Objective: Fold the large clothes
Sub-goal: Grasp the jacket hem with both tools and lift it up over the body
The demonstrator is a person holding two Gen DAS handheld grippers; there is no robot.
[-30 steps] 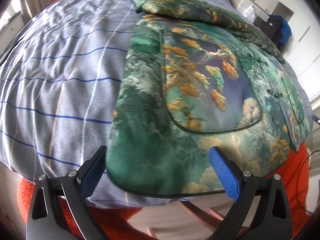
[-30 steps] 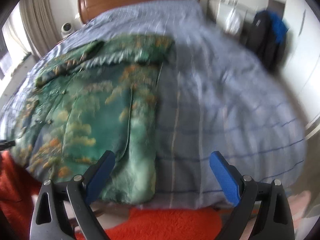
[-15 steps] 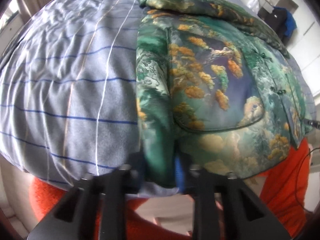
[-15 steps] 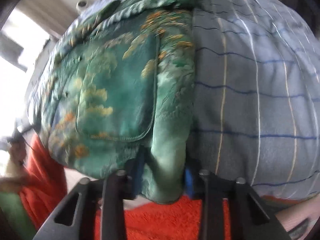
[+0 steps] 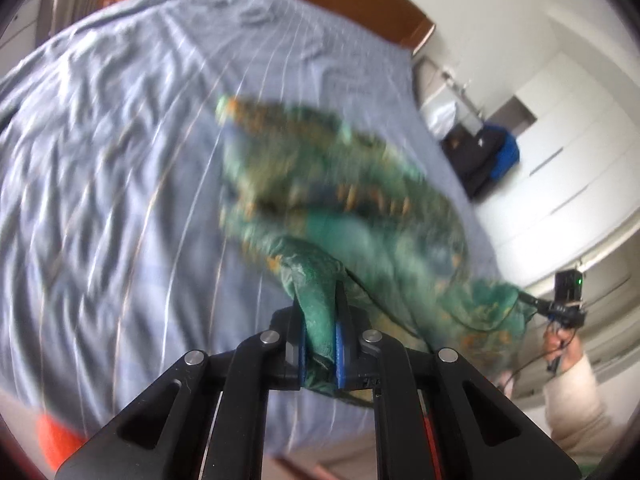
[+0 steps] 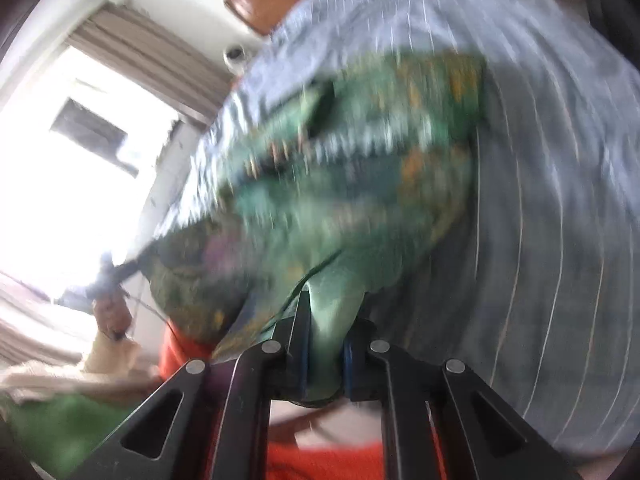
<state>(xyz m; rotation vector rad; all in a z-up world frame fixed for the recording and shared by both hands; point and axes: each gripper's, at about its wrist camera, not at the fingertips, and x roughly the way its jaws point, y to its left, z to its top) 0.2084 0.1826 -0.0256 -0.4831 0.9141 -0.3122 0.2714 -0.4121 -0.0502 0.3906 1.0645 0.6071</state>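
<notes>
Left-wrist view: a green brocade jacket, patterned with orange and gold foliage, rises off a blue-grey striped bedspread, its near hem corner bunched between the blue pads of the left gripper, whose jaws stand narrow and clamped on the cloth. The right-wrist view shows the same garment pinched at its opposite hem corner by the right gripper, jaws likewise drawn tight on a wad of fabric; both pairs of jaws have just been closing, with the jacket's hem between them. The garment's far end, toward the wooden headboard, appears to lie on the bed while the near half hangs lifted, though blur makes the exact line where it leaves the bedspread hard to place. Judging by the hold, the step in hand is carrying the hem up and over toward the collar to fold the jacket in half. To do it well, the two corners should travel level with each other and stay spread apart so the hem stays taut and the fold line runs straight across the body; letting one hand lead would skew the fold, and the slippery-looking satin could slide out of a loose pinch. Beyond the bed, a dark bag with a blue panel sits by white cupboards, a person's sleeve shows at the right edge, and an orange rug lies below the mattress.
</notes>
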